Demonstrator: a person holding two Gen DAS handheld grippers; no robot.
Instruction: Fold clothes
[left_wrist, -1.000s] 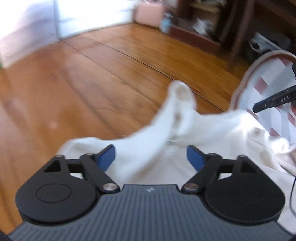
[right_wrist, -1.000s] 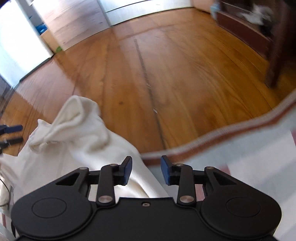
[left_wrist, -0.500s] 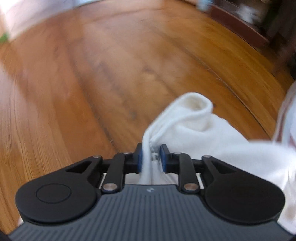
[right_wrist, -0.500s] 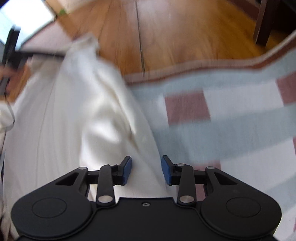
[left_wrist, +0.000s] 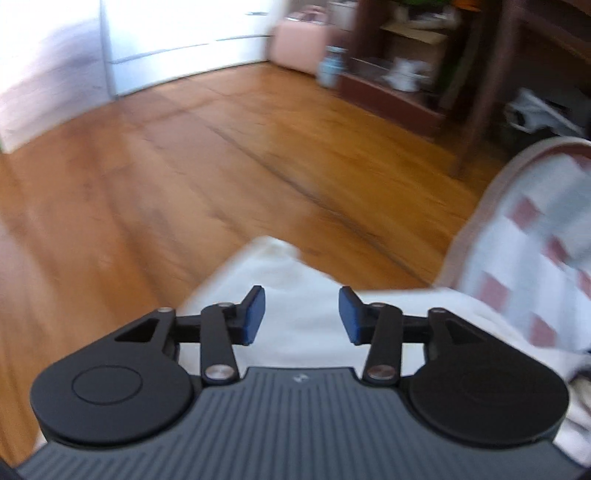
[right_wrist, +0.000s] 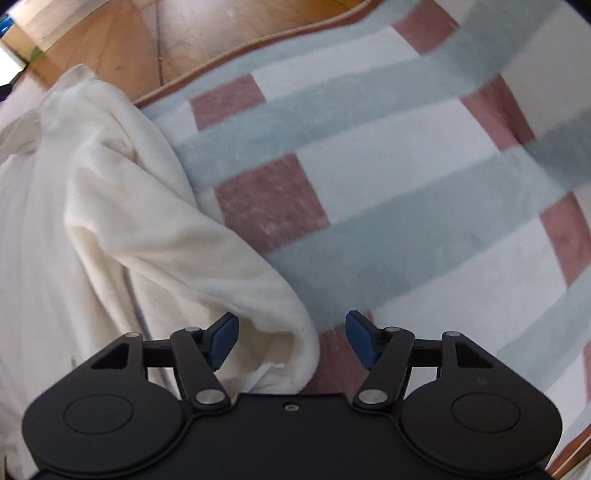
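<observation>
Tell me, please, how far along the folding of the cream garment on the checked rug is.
Early on. The cream garment lies rumpled, half on the checked rug, with no neat fold visible. Both the left tongs and right tongs are opening and grip nothing; a sleeve cuff sits between the right pair. Flattening and every fold remain.

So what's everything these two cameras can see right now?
white garment: one, cream-white, lying partly on the rug, partly on the floor
rug: one, checked white, grey-blue and dusty pink, right of the garment
wooden floor: orange-brown boards
shelf unit: one, dark wood, far wall
pink case: one, beside the shelf
left tongs: black with blue pads, opening above the garment
right tongs: same, opening, sleeve end between them, not pinched
</observation>
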